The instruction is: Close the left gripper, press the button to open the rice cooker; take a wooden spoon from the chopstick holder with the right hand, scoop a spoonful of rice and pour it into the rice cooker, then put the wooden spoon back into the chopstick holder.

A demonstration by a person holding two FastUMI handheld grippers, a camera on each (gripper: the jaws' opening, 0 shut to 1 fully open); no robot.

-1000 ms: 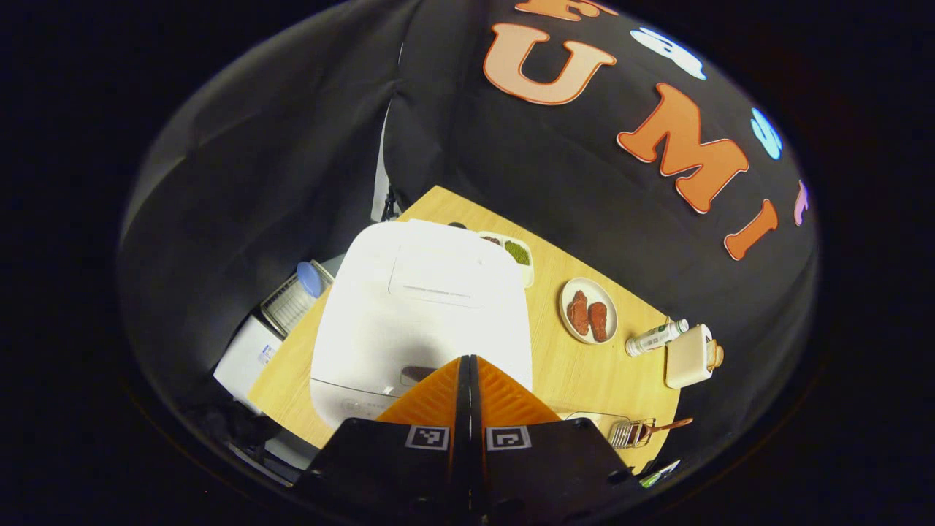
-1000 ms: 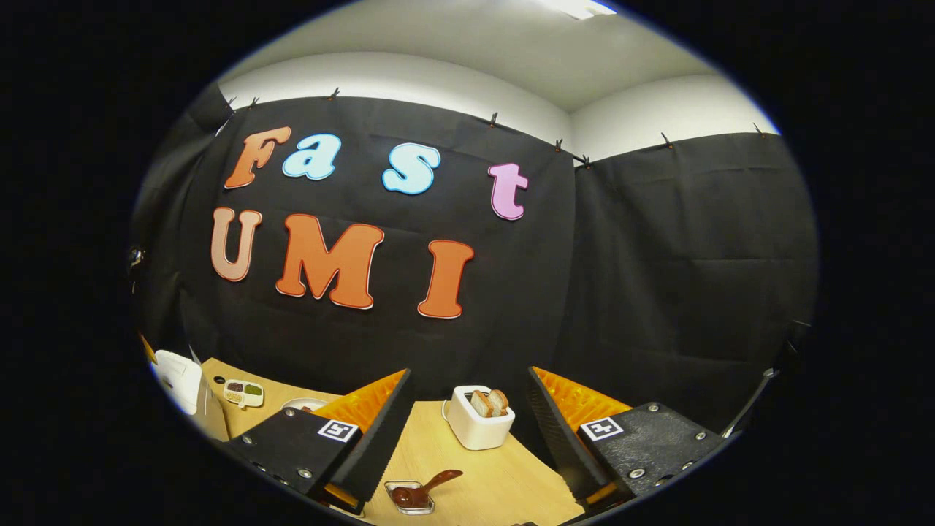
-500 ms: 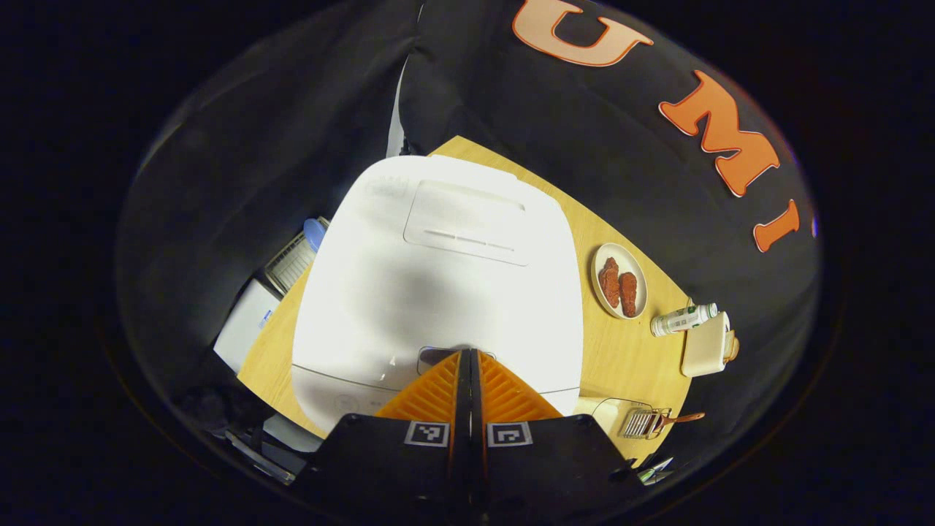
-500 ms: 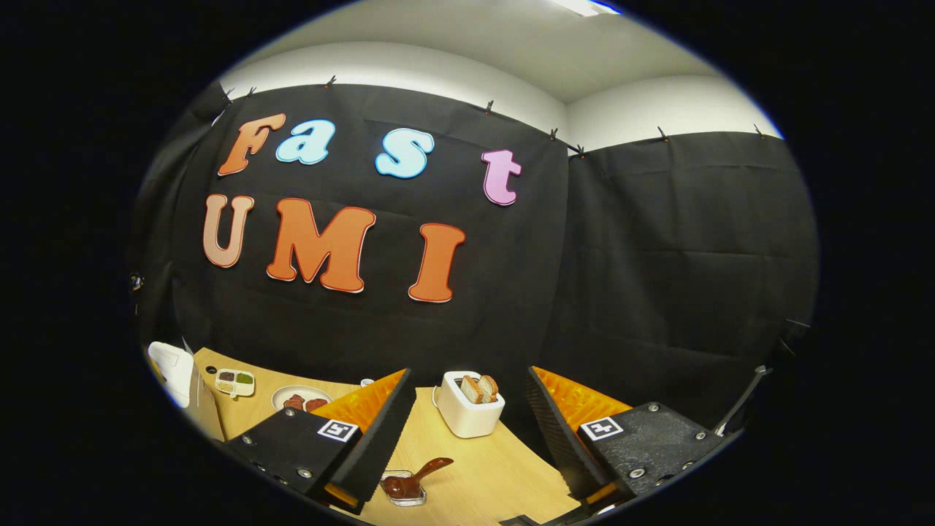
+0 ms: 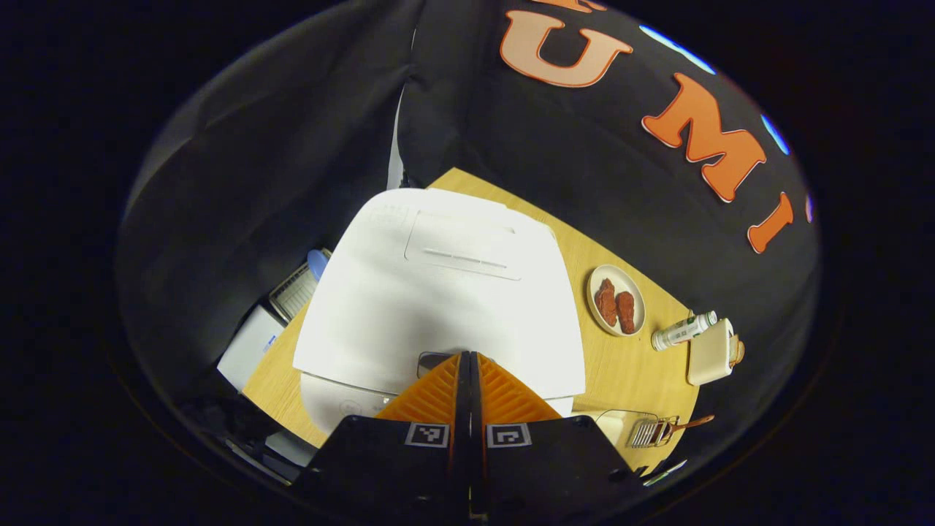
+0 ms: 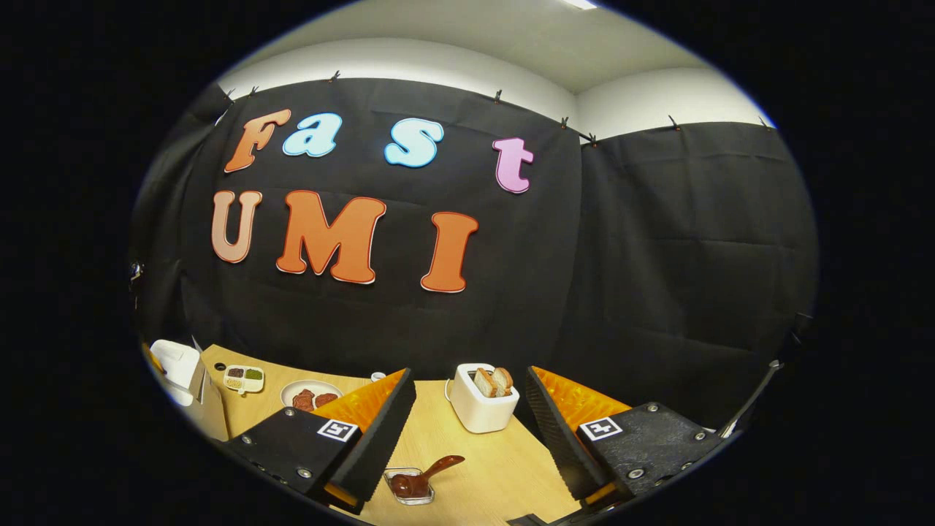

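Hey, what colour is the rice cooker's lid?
White. The rice cooker lid shows best in the left gripper view, under the shut left gripper.

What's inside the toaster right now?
Two slices of bread stand upright in the white toaster, their tops poking above it. Their lower parts and the slot interior are hidden by the toaster's body.

Toaster (image 6: 482,405), bottle (image 5: 683,330), plate (image 5: 616,300) on table (image 5: 621,365)

Staged kitchen set in a recording booth: black cloth wall (image 6: 657,256) clipped below white room walls, wooden tabletop (image 6: 475,467) carrying a rice cooker (image 5: 438,307), toaster (image 6: 482,400), and plate of food (image 5: 616,299).
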